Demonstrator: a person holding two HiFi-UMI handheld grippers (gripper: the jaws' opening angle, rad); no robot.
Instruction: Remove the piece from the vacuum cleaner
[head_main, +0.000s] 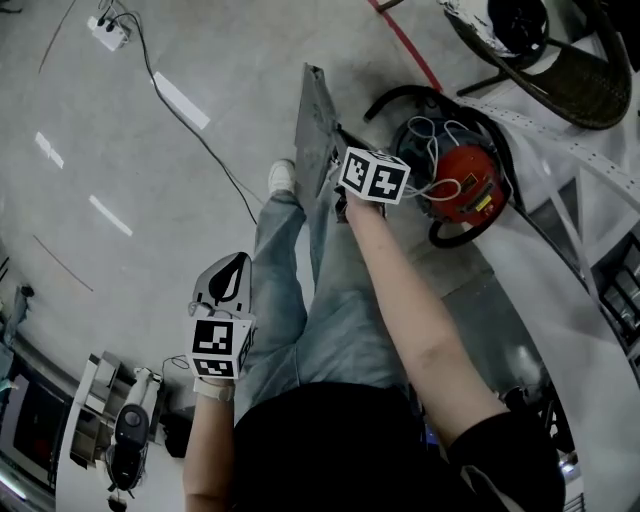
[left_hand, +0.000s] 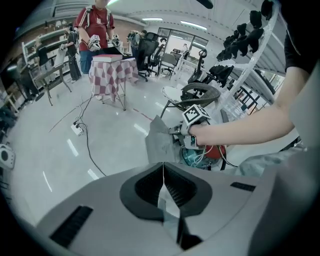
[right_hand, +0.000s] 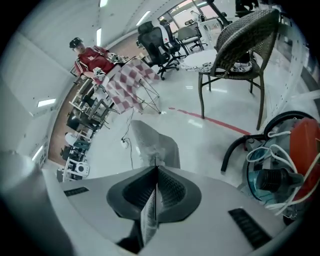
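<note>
The vacuum cleaner (head_main: 455, 182), red with a blue-tinted canister, a black hose and white cord, lies on the floor at the right. My right gripper (head_main: 341, 188) is shut on a flat grey piece (head_main: 318, 125) and holds it up on edge just left of the vacuum. In the right gripper view the piece (right_hand: 152, 142) rises from the closed jaws (right_hand: 156, 169), with the vacuum (right_hand: 285, 172) off to the right. My left gripper (head_main: 229, 281) hangs by the person's left leg, shut and empty. From it I see the piece (left_hand: 160, 140) and the vacuum (left_hand: 202, 156) ahead.
A wicker chair (head_main: 560, 60) and a white shelving frame (head_main: 590, 170) stand to the right of the vacuum. A power strip (head_main: 108, 32) with a black cable lies on the floor at the far left. A person in red stands behind a checkered table (left_hand: 112, 72).
</note>
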